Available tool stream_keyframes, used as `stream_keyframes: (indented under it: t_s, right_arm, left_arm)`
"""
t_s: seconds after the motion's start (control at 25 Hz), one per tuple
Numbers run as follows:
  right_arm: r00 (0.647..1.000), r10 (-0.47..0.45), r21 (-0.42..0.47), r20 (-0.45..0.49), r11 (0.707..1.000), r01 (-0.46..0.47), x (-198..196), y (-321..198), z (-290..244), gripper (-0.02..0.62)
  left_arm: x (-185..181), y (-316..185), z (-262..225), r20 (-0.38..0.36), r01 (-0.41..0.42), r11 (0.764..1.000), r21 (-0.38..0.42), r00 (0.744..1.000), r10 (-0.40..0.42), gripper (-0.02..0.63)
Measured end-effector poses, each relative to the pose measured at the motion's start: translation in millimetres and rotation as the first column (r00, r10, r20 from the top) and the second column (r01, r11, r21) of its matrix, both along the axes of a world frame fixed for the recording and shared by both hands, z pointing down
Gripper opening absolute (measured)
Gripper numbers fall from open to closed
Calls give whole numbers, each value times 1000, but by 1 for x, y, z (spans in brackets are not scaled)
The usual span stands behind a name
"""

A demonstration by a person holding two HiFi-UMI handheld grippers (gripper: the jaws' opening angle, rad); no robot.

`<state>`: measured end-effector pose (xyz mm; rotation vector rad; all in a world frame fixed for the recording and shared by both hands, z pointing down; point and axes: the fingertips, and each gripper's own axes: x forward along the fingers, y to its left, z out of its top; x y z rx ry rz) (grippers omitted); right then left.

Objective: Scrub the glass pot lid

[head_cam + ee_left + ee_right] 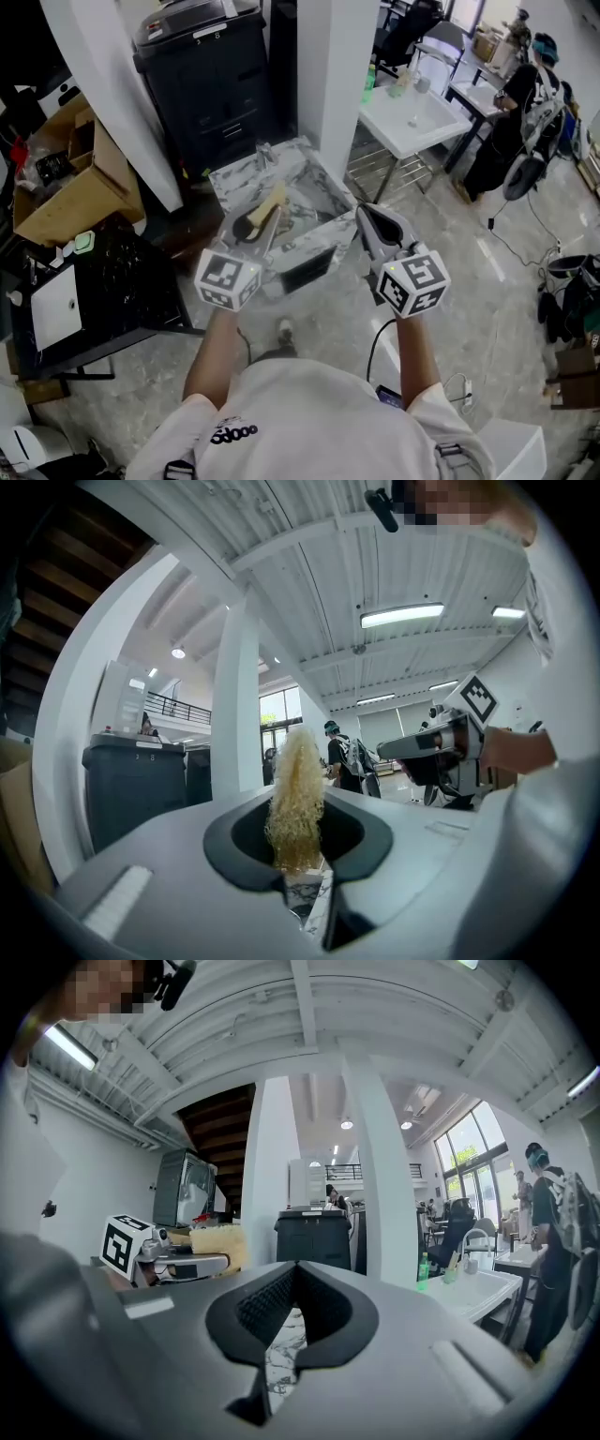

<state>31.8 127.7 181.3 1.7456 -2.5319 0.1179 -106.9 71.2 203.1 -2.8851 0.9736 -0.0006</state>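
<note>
Left gripper is held up in the air, level, with its jaws clamped on a yellow, fibrous sponge that stands upright between them and sticks out past the tips. Its marker cube sits near the person's left forearm. Below and beyond it lies a marble-patterned table, and the gripper hangs over that table's near left corner. The glass pot lid cannot be made out on the table or in any view; only the veined top shows through the slit between each pair of jaws. Right gripper is level with the left one and just beside it, over the table's near right corner, its jaws drawn together with nothing between them. Behind the table rises a white pillar. Farther right stands a white desk with a green bottle at its left edge.
</note>
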Motion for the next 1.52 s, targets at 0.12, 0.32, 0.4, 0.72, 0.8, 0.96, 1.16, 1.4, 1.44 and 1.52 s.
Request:
stream_keyframes:
  t_s: [0.12,0.32,0.4,0.72,0.8,0.96,1.16,1.4,1.44,1.52]
  right_arm:
    - [1000,3,-12,4,1000,-3,0,-21,0,3]
    - [1000,7,-40,1,999,-7,-3,-48,4,3]
    - [1000,7,-46,-5,999,-8,-7,-57,6,3]
    - [1000,27,-76,14,997,-26,-19,-105,16,3]
    - [999,41,-76,16,996,-39,-19,-118,16,3]
    - [997,72,-77,33,995,-69,-18,-136,19,3]
    - [993,107,-108,56,989,-100,-14,-152,35,3]
    - [994,93,-163,54,983,-83,-11,-175,64,3]
    - [994,88,-175,58,982,-77,-9,-179,70,3]
    - [995,79,-201,69,977,-63,-5,-189,85,3]
  left_arm:
    - [1,-23,0,-3,-2,1000,-12,1000,2,69]
    - [0,-53,2,-2,-4,1000,-26,1000,4,69]
    - [-2,-62,4,0,-8,1000,-27,1000,8,69]
    - [-13,-111,14,-6,-20,999,-50,1000,19,69]
    - [-13,-126,13,-6,-30,998,-47,1000,30,69]
    - [-11,-149,16,6,-48,998,-44,999,48,69]
    - [-10,-172,31,40,-53,997,-64,998,56,69]
    - [-2,-195,66,114,-55,992,-113,991,68,71]
    - [1,-200,74,130,-52,991,-125,989,68,71]
    - [7,-211,89,166,-38,988,-147,984,63,69]
